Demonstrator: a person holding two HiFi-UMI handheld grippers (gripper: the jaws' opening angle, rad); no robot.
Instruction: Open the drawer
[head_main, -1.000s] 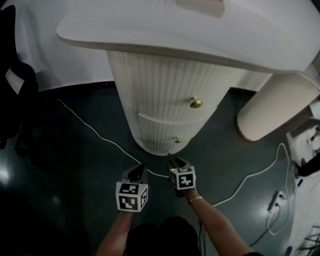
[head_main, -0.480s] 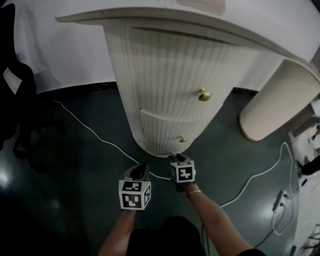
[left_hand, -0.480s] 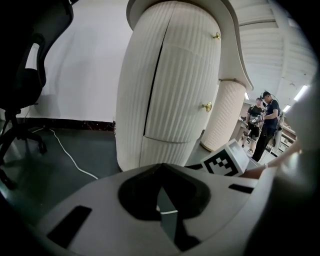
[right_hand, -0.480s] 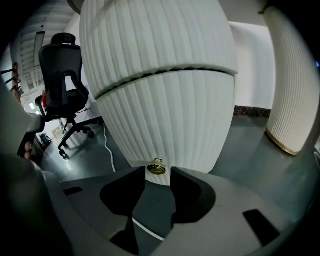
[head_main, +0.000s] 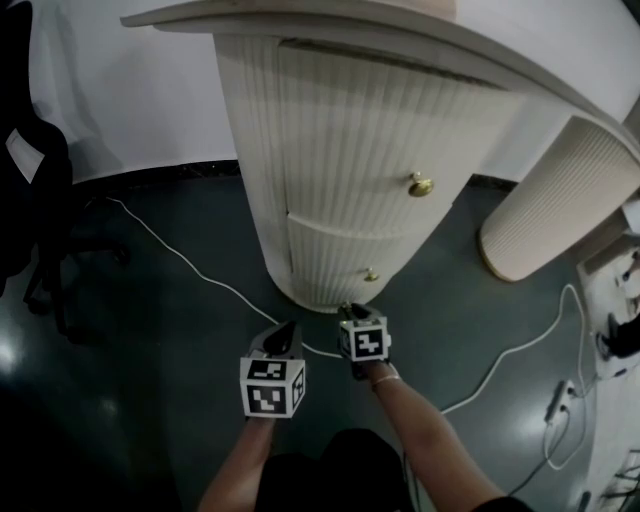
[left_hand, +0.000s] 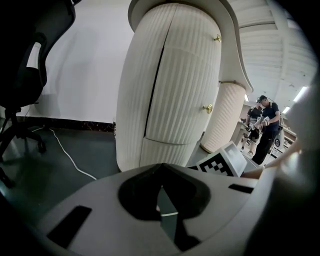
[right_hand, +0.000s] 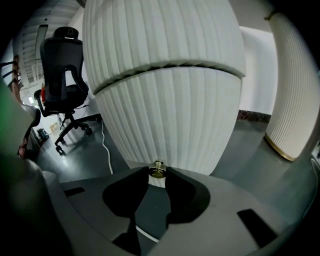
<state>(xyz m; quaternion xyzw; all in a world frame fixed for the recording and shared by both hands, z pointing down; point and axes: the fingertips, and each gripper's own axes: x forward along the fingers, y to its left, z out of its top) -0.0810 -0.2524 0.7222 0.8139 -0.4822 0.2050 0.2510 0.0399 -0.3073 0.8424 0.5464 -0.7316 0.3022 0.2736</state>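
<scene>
A cream ribbed drawer cabinet (head_main: 340, 150) stands under the desk, with brass knobs (head_main: 421, 185) on its drawers. My right gripper (head_main: 349, 309) is low at the cabinet's foot. In the right gripper view the bottom drawer's small brass knob (right_hand: 158, 170) lies between the jaw tips of my right gripper (right_hand: 158, 174); its jaws are closing and sit almost against the knob. The bottom drawer (right_hand: 165, 120) is closed. My left gripper (head_main: 286, 331) hangs beside it on the left, short of the cabinet. In its own view the left gripper (left_hand: 161, 192) is shut and holds nothing.
A white cable (head_main: 190, 265) runs over the dark floor past the cabinet's left side, another cable (head_main: 510, 350) on the right. A black office chair (head_main: 30, 200) stands far left. A second ribbed pedestal (head_main: 560, 200) is at the right. People (left_hand: 262, 125) stand far off.
Both grippers have sunk a little. The right one has closed in on the cabinet's foot. The head camera's view of the cabinet has shifted, now showing more of its front.
</scene>
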